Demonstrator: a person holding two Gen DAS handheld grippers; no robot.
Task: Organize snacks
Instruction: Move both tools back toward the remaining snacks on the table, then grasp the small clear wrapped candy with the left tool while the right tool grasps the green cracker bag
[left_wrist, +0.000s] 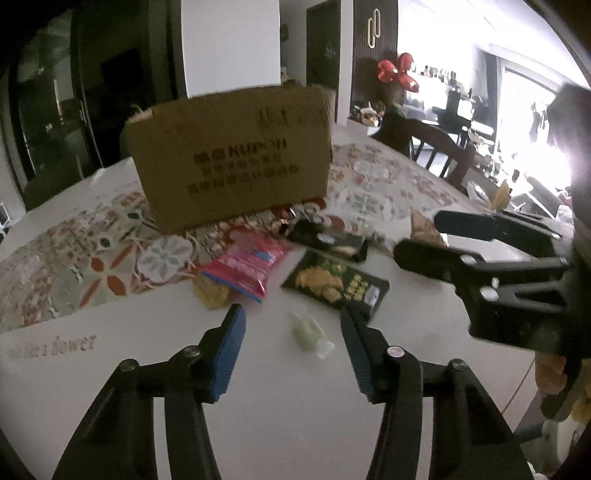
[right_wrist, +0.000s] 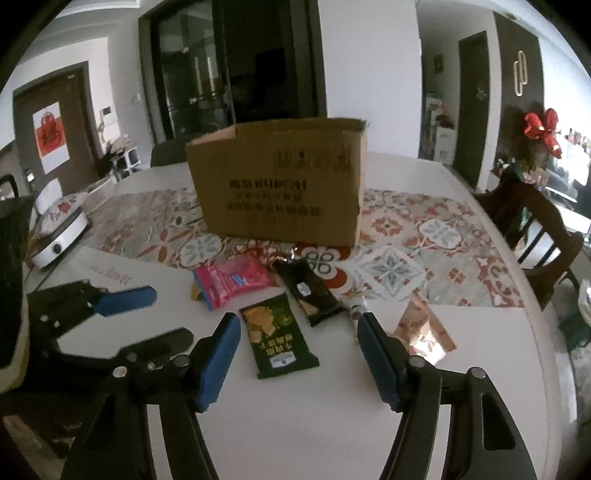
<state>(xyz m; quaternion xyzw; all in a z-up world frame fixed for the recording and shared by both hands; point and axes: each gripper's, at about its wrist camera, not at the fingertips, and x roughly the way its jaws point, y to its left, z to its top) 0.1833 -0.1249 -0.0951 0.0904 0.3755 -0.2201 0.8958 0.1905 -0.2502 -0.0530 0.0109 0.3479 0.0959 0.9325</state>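
Note:
An open cardboard box (left_wrist: 232, 155) (right_wrist: 284, 184) stands on the patterned runner. Before it lie a pink packet (left_wrist: 245, 266) (right_wrist: 232, 280), a black packet (left_wrist: 328, 238) (right_wrist: 310, 291), a dark green packet (left_wrist: 336, 286) (right_wrist: 277, 336), a coppery foil packet (right_wrist: 424, 332) and a yellowish snack (left_wrist: 212, 293). My left gripper (left_wrist: 291, 317) (right_wrist: 170, 314) is open low over the white table, with a small pale green wrapped sweet (left_wrist: 308, 332) lying between its fingers, untouched. My right gripper (right_wrist: 298, 321) (left_wrist: 419, 236) is open around the dark green packet, its pads clear of it.
A floral runner (right_wrist: 395, 266) crosses the white table (right_wrist: 332, 424). A round white appliance (right_wrist: 59, 236) sits at the left edge. A dark wooden chair (right_wrist: 532, 229) stands at the right, with a red bow (right_wrist: 543, 127) behind it.

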